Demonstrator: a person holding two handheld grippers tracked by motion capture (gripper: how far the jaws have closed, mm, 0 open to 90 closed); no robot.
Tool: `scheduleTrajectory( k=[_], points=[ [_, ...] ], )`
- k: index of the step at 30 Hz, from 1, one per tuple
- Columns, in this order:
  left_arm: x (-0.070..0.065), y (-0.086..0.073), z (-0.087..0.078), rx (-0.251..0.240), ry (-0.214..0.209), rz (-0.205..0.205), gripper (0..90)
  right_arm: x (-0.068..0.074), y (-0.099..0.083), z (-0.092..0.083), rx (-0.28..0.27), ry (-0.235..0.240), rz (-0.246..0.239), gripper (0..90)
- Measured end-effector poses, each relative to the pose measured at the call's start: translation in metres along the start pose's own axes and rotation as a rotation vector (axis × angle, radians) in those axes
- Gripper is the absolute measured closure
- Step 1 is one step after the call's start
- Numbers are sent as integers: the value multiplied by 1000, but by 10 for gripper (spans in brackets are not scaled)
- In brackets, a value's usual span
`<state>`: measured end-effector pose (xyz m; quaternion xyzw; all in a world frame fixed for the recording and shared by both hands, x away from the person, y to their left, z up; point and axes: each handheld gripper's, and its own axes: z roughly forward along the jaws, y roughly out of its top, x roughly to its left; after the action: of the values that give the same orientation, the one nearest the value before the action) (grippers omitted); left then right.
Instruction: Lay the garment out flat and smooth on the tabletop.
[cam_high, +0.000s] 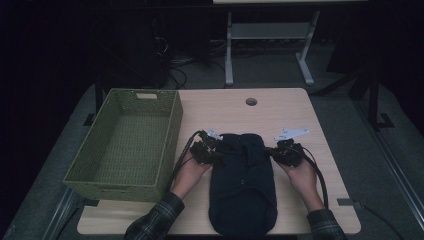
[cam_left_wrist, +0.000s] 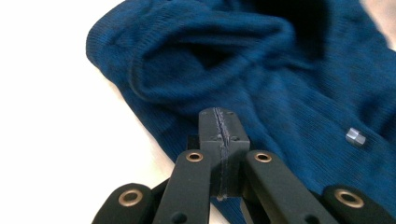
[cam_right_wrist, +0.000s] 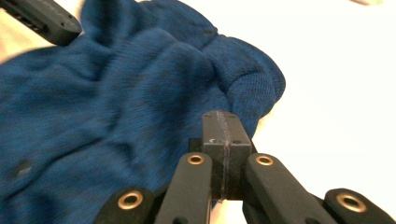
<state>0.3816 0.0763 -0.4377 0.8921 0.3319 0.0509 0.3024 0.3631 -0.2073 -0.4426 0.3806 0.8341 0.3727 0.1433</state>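
Dark blue knitted garment (cam_high: 243, 182) lying lengthwise down the middle of the light wooden desk (cam_high: 280, 107), lower end right at the near edge, upper end short of the desk's centre. Folded narrow, rounded at both ends.

Left gripper (cam_high: 216, 148) in at the garment's upper left side, held from below by the left hand (cam_high: 189, 172), plaid sleeve (cam_high: 156, 219) coming in over the near edge. In the left gripper view, black jaws pressed flat together (cam_left_wrist: 220, 122), a thin seam of blue cloth showing down the line between the pads, so pinching the knit. Beyond the tips, a thick rolled fold of the fabric (cam_left_wrist: 196, 60); small silver button (cam_left_wrist: 356, 136) off to the right on the cloth.

Right gripper (cam_high: 278, 148) at the garment's upper right side, mirrored, right hand (cam_high: 301, 176) under it, black cable (cam_high: 320, 180) trailing back toward the near right corner. In the right gripper view, jaws also pressed together (cam_right_wrist: 223, 123), a line of blue caught between them, sat on the edge of the knit where it meets bare desk. Other gripper's black tip in the top left corner of that view.

Green woven rectangular basket (cam_high: 170, 125) along the left edge of the desk, just beside the left gripper's cable, apart from the garment. Round cable hole (cam_high: 251, 101) near the far edge.
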Motion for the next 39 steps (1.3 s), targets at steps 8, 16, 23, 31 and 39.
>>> scheduleTrajectory(
  k=[8, 16, 23, 31, 39],
  points=[
    [2, -4, 12, 73, 15, 29, 900, 0, -5, 26, 112, -40, -22, 900],
    [-10, -10, 7, 98, 39, 55, 900, -3, -12, 17, 125, -45, -20, 900],
    [-26, -22, 1, 107, -21, 66, 900, 4, -18, 10, 137, -26, -47, 900],
    [-27, -25, -1, 105, -64, 54, 900, 7, -19, 6, 148, -15, -53, 900],
    [-12, -9, -15, 60, -76, 59, 793, 2, -12, -2, 108, -2, -45, 804]
  ],
)
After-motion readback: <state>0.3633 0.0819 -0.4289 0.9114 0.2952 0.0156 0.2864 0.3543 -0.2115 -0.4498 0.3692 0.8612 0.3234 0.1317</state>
